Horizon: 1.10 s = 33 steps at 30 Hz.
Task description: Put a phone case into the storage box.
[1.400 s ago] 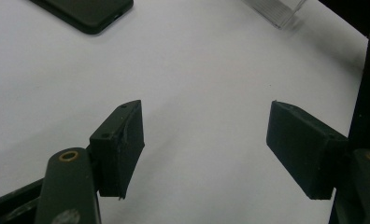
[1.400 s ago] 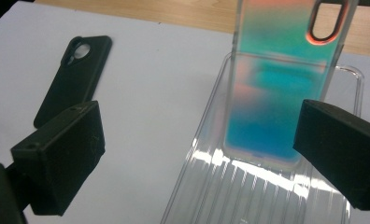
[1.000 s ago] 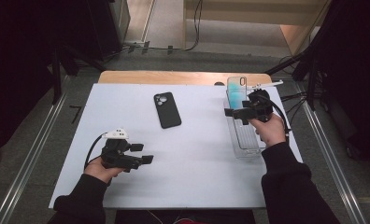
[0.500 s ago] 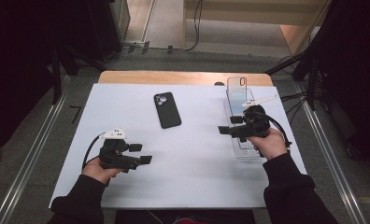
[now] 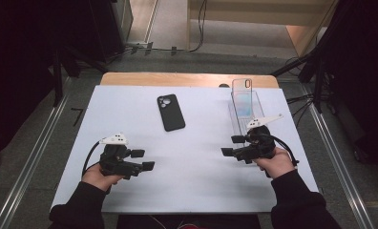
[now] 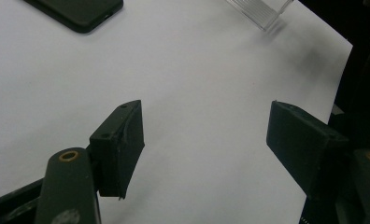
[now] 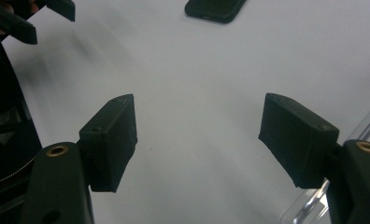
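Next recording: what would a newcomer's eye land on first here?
The black phone lying flat near the middle of the white table, and the clear phone case propped in a clear holder at the far right. Nearer the person, the left tool and right tool hover open, holding nothing.

Right gripper (image 5: 231, 146) nearer (jaws perhaps narrower)

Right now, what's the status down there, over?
Left gripper open, empty. Right gripper open, empty, jaws just narrowed, beside clear phone case. Black phone lies untouched mid-table. Nothing between.
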Available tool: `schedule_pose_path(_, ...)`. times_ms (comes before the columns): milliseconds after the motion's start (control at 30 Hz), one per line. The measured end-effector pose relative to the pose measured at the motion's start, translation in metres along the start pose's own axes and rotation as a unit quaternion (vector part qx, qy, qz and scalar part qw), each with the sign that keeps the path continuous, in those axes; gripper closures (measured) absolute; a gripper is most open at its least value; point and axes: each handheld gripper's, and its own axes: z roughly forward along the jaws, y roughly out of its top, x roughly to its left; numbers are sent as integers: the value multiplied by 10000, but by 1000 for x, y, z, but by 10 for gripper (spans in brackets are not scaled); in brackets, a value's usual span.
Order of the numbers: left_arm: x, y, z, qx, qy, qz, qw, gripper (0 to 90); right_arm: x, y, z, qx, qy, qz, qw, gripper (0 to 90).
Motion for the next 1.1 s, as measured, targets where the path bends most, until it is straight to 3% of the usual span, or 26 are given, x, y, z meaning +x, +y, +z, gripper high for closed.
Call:
schedule_pose_path(133, -1, 0, -1, 23, -14, 26, 10000, 283, 5, -9, 4, 41, 79, -192, 9998, 256)
schedule_pose_path(533, -2, -1, 1, 85, -55, -2, 9999, 283, 13, -33, 16, 320, 332, -337, 9984, 254)
schedule_pose_path(867, -2, -1, 0, 55, -41, -27, 10000, 283, 12, -32, 19, 293, 434, -284, 9982, 236)
schedule_pose_path(1000, -2, -1, 0, 56, -34, -29, 10000, 283, 15, -28, 17, 157, 377, -254, 9988, 235)
schedule_pose_path(1100, -1, -1, 1, 54, -33, -28, 10000, 283, 18, -18, 17, 48, 187, -148, 9997, 228)
